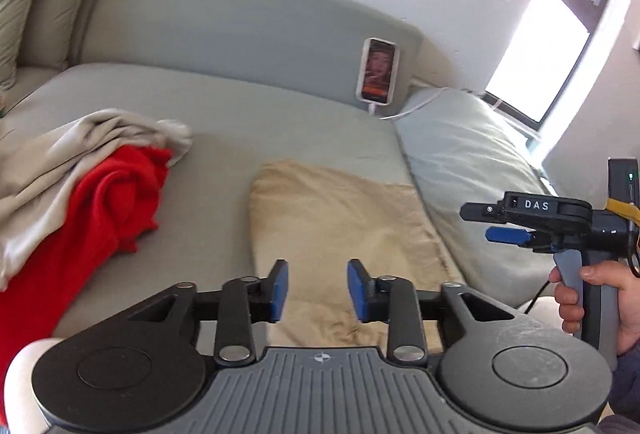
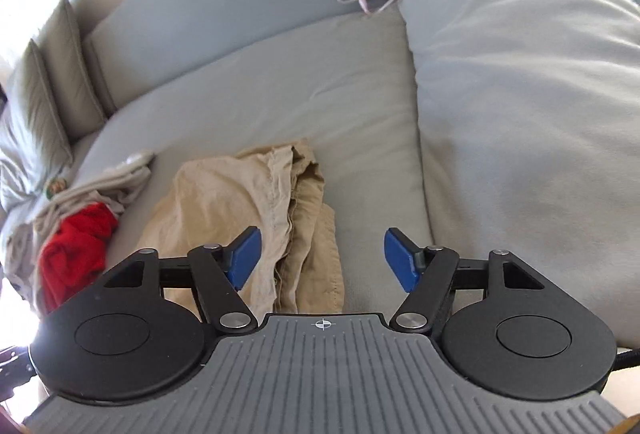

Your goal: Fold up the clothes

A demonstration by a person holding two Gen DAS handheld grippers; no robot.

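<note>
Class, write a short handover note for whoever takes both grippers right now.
Left gripper: open, holding nothing, above the tan garment.
Right gripper: open wide, empty.
Tan garment: folded on the sofa seat.
Red garment and grey garment: in a loose heap further left.
Done: the tan piece looks folded.
Left: fold red and grey.

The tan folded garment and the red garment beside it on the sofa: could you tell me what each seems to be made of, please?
The tan folded garment looks like thin woven cotton, matte, judging by its crisp creases and stitched seams. The red garment appears softer and thicker, perhaps fleece or knit, given its rounded, bulky folds; motion blur leaves this open.
</note>
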